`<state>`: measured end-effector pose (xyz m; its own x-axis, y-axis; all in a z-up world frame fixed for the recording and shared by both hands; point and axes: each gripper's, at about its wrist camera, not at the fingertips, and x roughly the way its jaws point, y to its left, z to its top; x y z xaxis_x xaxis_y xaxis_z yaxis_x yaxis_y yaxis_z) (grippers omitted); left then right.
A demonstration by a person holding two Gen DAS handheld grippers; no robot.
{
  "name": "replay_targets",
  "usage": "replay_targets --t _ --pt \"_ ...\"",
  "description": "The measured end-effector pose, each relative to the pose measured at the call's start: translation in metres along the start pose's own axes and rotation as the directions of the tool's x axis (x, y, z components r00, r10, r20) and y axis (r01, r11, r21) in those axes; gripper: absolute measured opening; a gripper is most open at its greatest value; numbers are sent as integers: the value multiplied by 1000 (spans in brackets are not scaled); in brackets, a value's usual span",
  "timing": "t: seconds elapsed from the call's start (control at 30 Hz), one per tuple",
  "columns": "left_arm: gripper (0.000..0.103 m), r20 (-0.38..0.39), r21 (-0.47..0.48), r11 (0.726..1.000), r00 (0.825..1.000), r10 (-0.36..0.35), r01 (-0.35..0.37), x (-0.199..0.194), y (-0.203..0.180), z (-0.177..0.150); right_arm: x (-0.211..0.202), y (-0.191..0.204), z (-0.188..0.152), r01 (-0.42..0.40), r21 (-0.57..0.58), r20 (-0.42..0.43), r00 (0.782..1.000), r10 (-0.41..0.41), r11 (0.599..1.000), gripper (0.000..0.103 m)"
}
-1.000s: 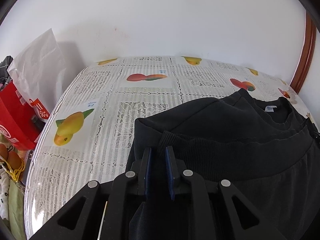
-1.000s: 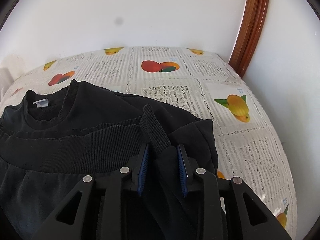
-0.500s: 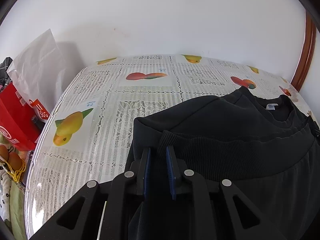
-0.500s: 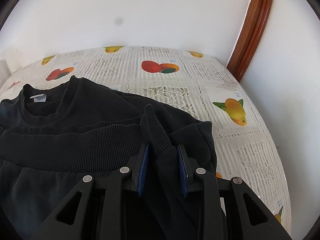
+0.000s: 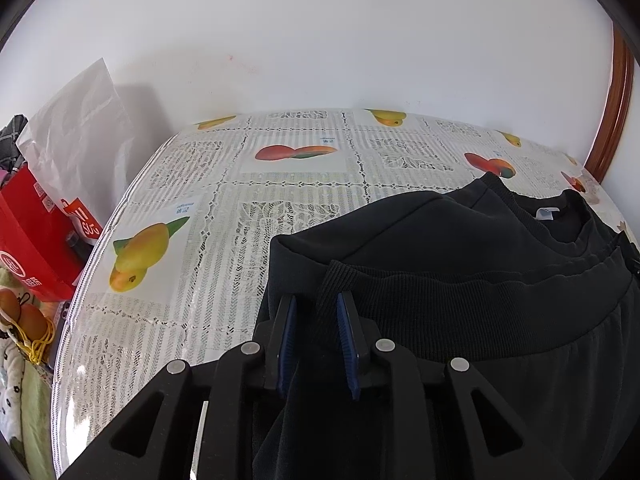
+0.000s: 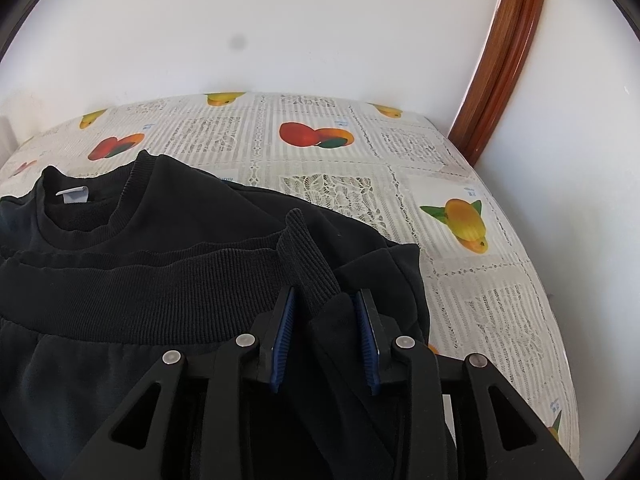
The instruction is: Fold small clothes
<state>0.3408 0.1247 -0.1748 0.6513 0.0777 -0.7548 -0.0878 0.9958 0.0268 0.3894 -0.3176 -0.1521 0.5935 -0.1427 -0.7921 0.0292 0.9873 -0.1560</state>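
Both grippers, left [image 5: 316, 308] and right [image 6: 326, 306], are clamped on the ribbed hem corners of the black sweatshirt [image 6: 168, 240], carrying that hem toward its collar [image 6: 86, 216] at 12 o'clock, evidently halving it on the tablecloth [image 6: 360, 168].

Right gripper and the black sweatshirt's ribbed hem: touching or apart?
Touching. The right wrist view shows the right gripper pinching the black sweatshirt's ribbed hem between its blue pads.

Bright, even daylight, sharp focus. Glare on tablecloth [image 5: 86, 396] near-left edge; soft shadow behind white bag [image 5: 80, 136]. Fisheye bending, dark vignette at corners.
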Motion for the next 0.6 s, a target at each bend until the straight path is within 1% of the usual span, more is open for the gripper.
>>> replay_targets --t 0.17,0.37,0.53,0.57,0.6 --pt "25 0 -8 1000 1000 -6 6 0 1 0 0 -1 0 0 3 1 1000 0 1000 32" --pt "27 2 -16 1000 1000 -13 13 -2 3 -1 -1 -6 0 -21 31 8 1000 21 999 34" --pt "31 4 -21 1000 1000 -13 13 -3 4 -1 -3 -6 0 -21 36 16 1000 21 999 35" --pt "34 4 -20 1000 1000 -9 9 -3 4 -1 -3 -6 0 -22 38 17 1000 21 999 35" --pt "42 4 -20 1000 1000 1 -1 -2 3 -1 -3 -7 0 -23 40 18 1000 22 999 35"
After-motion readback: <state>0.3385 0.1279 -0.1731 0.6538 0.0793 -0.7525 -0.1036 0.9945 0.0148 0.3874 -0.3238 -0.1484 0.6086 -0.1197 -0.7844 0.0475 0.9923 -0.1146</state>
